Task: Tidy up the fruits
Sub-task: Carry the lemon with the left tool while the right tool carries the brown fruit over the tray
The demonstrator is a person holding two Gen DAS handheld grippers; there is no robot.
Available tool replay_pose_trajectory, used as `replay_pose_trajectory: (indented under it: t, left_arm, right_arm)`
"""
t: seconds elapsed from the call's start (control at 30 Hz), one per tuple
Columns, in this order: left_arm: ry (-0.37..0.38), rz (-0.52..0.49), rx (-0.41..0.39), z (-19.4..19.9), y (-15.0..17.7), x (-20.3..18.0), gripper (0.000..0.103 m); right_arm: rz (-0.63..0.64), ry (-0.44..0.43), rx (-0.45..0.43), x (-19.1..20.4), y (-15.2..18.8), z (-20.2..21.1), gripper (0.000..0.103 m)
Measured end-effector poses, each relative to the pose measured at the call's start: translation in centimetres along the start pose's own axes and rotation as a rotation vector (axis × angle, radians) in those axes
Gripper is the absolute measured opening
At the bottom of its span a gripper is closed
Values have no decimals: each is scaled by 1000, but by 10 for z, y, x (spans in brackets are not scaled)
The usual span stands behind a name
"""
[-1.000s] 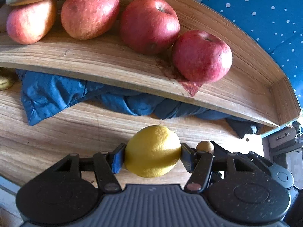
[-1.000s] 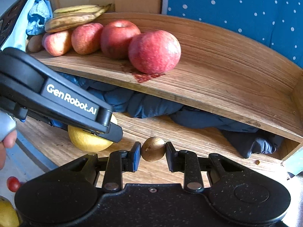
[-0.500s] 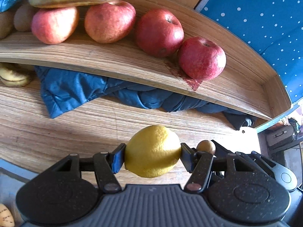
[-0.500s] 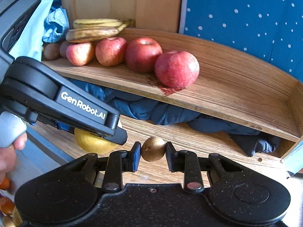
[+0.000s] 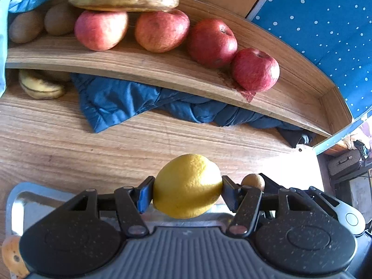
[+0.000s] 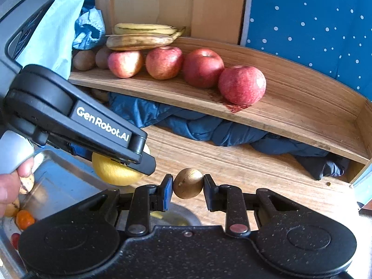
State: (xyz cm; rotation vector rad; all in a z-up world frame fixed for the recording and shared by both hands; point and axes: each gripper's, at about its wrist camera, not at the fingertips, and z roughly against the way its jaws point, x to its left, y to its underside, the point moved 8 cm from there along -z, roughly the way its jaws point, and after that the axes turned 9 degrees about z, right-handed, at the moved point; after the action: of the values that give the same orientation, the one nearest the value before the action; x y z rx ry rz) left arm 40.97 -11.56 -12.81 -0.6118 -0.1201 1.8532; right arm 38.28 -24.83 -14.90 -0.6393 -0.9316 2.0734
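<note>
Left gripper (image 5: 187, 191) angled steeply down, clamped on lemon (image 5: 187, 186) above metal tray (image 5: 25, 200) rim at bench (image 5: 69, 144) front edge; right gripper (image 6: 188, 187) beside, angled down, pinching small brown fruit (image 6: 187, 186).

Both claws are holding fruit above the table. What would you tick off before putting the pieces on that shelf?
1. Lemon held firmly in the left gripper: ok, pads press both sides.
2. Small brown fruit held in the right gripper: ok, pinched between the pads.
3. Free space on the shelf: ok, bare wood right of the last apple.
4. Grippers clear of each other: cannot tell, the left one sits very close beside the right.
5. Apples stable: ok, four rest in a row.
6. Blue cloth out of the way: ok, it lies under the shelf.
</note>
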Motion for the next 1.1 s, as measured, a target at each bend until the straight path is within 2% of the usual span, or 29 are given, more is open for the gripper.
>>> replay_pose_trajectory:
  t: [1.1]
  left_arm:
    - [-36, 1, 17, 42, 38, 63, 64]
  right_arm:
    - [52, -60, 18, 82, 12, 32, 30]
